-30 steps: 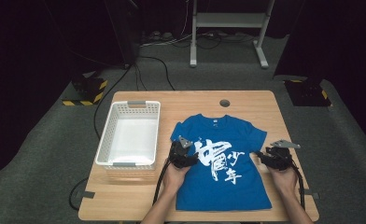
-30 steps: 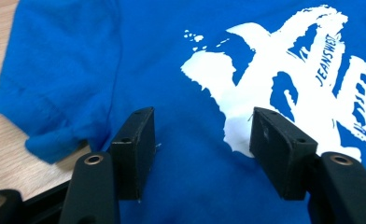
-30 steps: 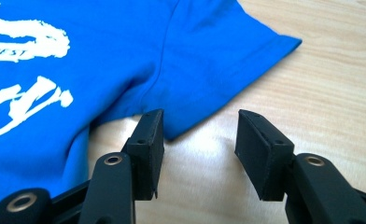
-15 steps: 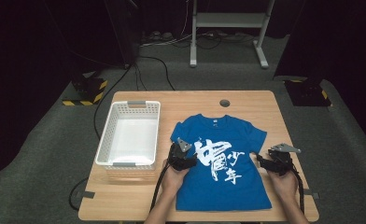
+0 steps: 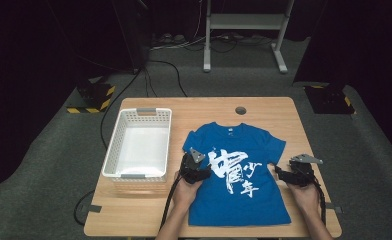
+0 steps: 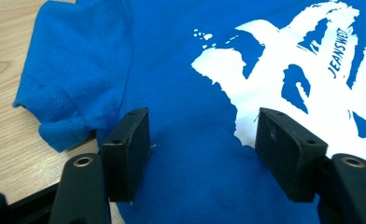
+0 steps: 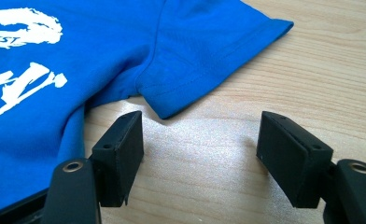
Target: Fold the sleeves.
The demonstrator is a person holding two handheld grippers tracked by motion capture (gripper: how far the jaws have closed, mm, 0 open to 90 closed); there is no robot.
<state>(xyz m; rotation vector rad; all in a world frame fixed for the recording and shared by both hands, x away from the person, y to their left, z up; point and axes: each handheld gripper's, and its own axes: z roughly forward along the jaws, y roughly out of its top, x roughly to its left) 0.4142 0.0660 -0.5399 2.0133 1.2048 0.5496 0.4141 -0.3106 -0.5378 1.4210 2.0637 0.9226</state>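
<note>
A blue T-shirt [image 5: 241, 175] with white print lies flat, front up, on the wooden table [image 5: 264, 107]. My left gripper [image 5: 196, 166] rests low over the shirt's left side, just inside its crumpled sleeve [image 6: 73, 79]. Its jaws have just been opening and stand apart, with flat shirt fabric [image 6: 195, 154] under the gap and nothing pinched. My right gripper [image 5: 284, 173] sits at the shirt's right edge, below the right sleeve [image 7: 204, 60]. Its jaws have also just been opening and stand wide over bare wood [image 7: 200, 140].
A white plastic basket [image 5: 139, 145] stands left of the shirt, close to my left hand. The table has a round cable hole [image 5: 240, 110] near its far edge. Black cables trail from both grippers toward the near edge.
</note>
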